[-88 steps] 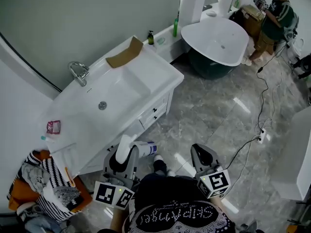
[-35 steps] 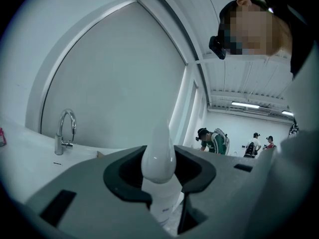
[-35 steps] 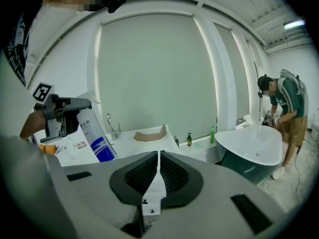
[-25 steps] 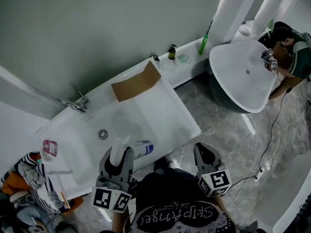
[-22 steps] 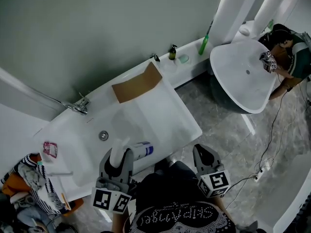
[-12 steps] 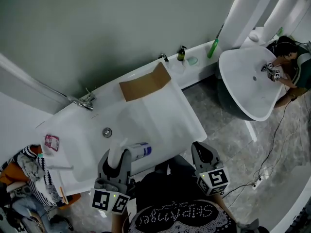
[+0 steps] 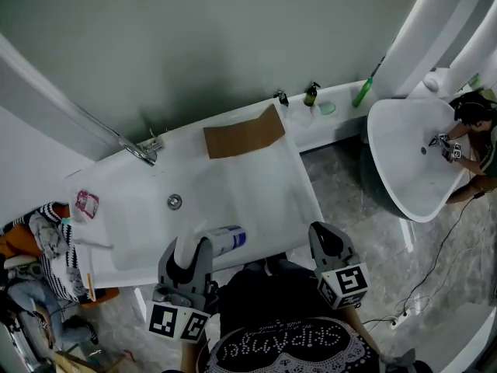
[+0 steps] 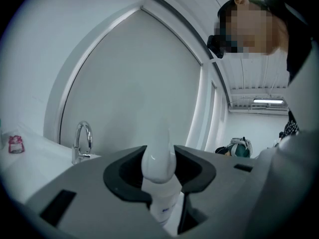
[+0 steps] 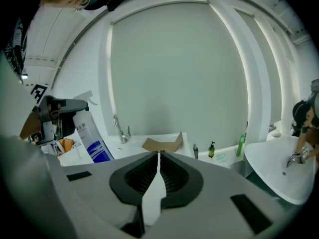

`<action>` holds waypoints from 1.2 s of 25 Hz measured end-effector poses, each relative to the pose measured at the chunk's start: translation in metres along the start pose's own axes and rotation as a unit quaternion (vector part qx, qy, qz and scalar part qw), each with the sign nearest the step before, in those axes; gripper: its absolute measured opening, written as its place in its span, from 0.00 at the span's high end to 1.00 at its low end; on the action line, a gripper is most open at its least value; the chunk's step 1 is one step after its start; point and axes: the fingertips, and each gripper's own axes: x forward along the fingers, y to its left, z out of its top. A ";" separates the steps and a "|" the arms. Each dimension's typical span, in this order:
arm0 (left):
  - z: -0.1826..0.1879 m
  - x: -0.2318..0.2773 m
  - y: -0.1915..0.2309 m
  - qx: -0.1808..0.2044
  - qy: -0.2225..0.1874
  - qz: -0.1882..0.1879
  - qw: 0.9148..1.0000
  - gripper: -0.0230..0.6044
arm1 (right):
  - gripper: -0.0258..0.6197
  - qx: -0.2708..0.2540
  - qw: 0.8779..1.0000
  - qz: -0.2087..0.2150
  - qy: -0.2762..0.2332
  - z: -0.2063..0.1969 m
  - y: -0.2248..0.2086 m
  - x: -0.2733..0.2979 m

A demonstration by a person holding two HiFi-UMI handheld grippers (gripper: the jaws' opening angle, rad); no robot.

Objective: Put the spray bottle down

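A white spray bottle [image 7: 226, 239] with a blue label is clamped near its top in my left gripper [image 7: 186, 249], just above the front edge of the white vanity counter [image 7: 256, 185]. In the left gripper view the bottle's white neck [image 8: 158, 169] fills the gap between the dark pads, and the left gripper [image 8: 159, 162] is shut on it. The right gripper view shows the same spray bottle [image 9: 91, 139] tilted at the far left. My right gripper [image 7: 324, 231] hovers to the right over the counter's front corner; this gripper [image 9: 158, 156] is shut with nothing in it.
The counter holds a basin with a drain [image 7: 175, 201], a chrome faucet [image 7: 140, 151], a folded piece of cardboard [image 7: 243, 134] and a pink packet [image 7: 85, 204]. Small bottles [image 7: 311, 94] line the back ledge. A person leans over a white bathtub [image 7: 404, 169] at the right. Clothes [image 7: 46, 243] pile up at the left.
The view has swung, and the vanity counter now lies closer under both grippers. The right gripper has shifted a little sideways. The bottle stays clamped in the left gripper.
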 end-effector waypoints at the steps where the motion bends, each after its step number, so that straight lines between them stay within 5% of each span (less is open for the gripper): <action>1: -0.001 0.001 -0.004 0.001 -0.004 0.003 1.000 0.73 | 0.91 -0.001 1.000 0.003 -0.001 -0.001 -0.004 -0.001; 15: -0.005 0.026 -0.042 -0.010 -0.039 0.014 0.999 0.73 | 0.91 -0.012 0.999 0.005 -0.039 0.010 -0.055 -0.009; 23: -0.004 0.103 -0.046 0.068 -0.042 -0.007 0.997 0.73 | 0.91 -0.008 0.998 -0.008 -0.060 0.021 -0.072 -0.003; 30: -0.023 0.164 -0.050 0.092 -0.040 -0.039 0.994 0.73 | 0.91 -0.010 0.998 -0.015 -0.064 0.026 -0.082 0.004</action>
